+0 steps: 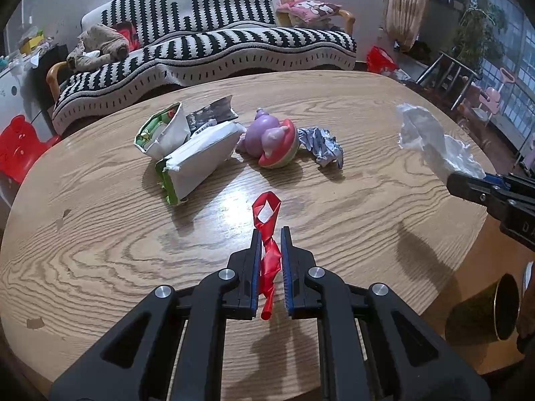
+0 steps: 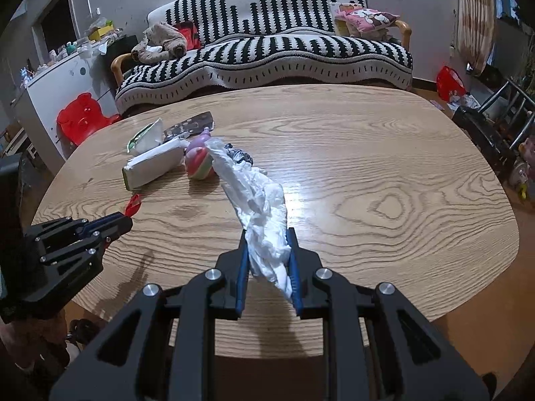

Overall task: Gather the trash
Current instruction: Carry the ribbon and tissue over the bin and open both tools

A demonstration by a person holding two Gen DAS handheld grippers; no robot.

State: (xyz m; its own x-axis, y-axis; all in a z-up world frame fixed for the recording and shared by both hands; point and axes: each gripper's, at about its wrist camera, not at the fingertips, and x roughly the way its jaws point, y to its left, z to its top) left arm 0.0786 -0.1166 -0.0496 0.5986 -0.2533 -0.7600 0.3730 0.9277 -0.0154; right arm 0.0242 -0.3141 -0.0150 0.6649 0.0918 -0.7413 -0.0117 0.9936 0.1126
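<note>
Trash in left tongs: red balloon scrap pinched between the pressed-together jaws of the left gripper, its loop sticking out toward 12 o'clock.
Trash in right tongs: crumpled white plastic bag clamped by the right gripper, trailing toward 11 o'clock.
Trash on table: white wrappers, foil scrap, beside a purple toy, at 12 o'clock from the left gripper.

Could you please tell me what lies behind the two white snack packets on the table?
Behind the white snack packets a dark silvery wrapper sticks out, its lower part covered by them. Anything else beneath them cannot be seen.
</note>
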